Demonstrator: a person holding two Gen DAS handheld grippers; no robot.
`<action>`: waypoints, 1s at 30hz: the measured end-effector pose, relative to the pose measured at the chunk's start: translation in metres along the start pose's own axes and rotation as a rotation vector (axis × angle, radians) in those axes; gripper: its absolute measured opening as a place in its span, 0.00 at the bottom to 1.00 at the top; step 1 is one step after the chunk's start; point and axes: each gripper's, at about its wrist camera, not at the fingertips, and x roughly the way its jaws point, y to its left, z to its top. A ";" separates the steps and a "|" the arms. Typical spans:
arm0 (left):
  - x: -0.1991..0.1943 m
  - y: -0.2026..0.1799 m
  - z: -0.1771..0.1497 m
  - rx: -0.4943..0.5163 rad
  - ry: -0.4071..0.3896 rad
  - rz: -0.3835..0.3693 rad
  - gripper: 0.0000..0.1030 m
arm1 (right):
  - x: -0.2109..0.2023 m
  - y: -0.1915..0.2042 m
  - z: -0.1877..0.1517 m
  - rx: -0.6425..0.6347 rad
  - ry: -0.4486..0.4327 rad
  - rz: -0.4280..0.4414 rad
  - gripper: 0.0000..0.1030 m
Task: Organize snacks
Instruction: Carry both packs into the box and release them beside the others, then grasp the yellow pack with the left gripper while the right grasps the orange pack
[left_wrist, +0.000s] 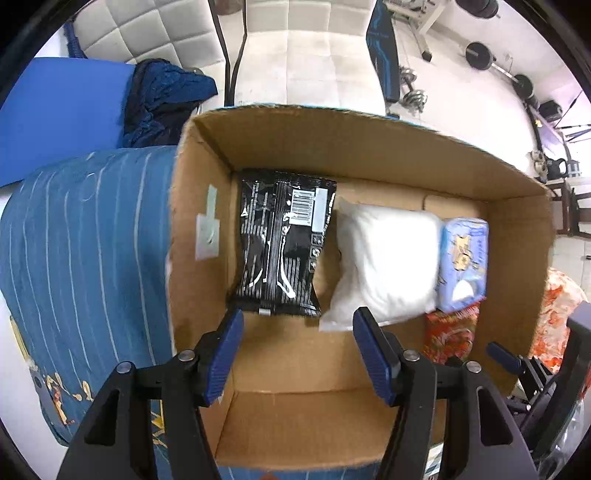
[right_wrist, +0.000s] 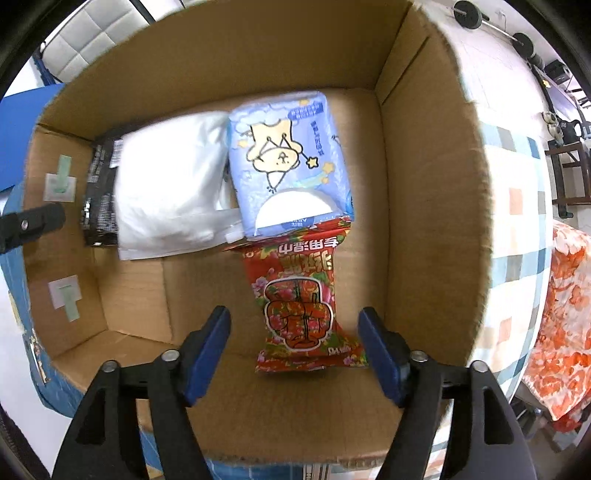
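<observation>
An open cardboard box (left_wrist: 369, 147) (right_wrist: 436, 221) holds several packets. Along its far side lie a black snack bag (left_wrist: 284, 240) (right_wrist: 101, 192), a white pouch (left_wrist: 388, 258) (right_wrist: 166, 192) and a pale blue cartoon pack (left_wrist: 463, 264) (right_wrist: 288, 162). A red flowered snack bag (right_wrist: 301, 302) (left_wrist: 448, 334) lies in front of the blue pack. My left gripper (left_wrist: 297, 349) hangs open above the box floor near the black bag, holding nothing. My right gripper (right_wrist: 293, 349) stands open with the red bag's near end between its fingers, apart from both pads.
The box rests on a blue striped cloth (left_wrist: 85, 240). White padded chairs (left_wrist: 303, 55) stand behind it, and a dark blue garment (left_wrist: 166, 99) lies at the back left. An orange flowered cloth (right_wrist: 565, 314) is on the right. Weights (left_wrist: 480, 55) lie on the floor.
</observation>
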 end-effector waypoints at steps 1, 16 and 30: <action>-0.007 0.000 -0.006 0.003 -0.016 -0.004 0.67 | -0.005 0.001 -0.003 -0.005 -0.011 0.000 0.74; -0.076 0.003 -0.100 -0.024 -0.253 0.041 0.97 | -0.072 0.016 -0.070 -0.057 -0.177 0.019 0.96; -0.146 -0.015 -0.168 0.029 -0.488 0.080 0.97 | -0.141 0.002 -0.134 -0.036 -0.358 -0.022 0.96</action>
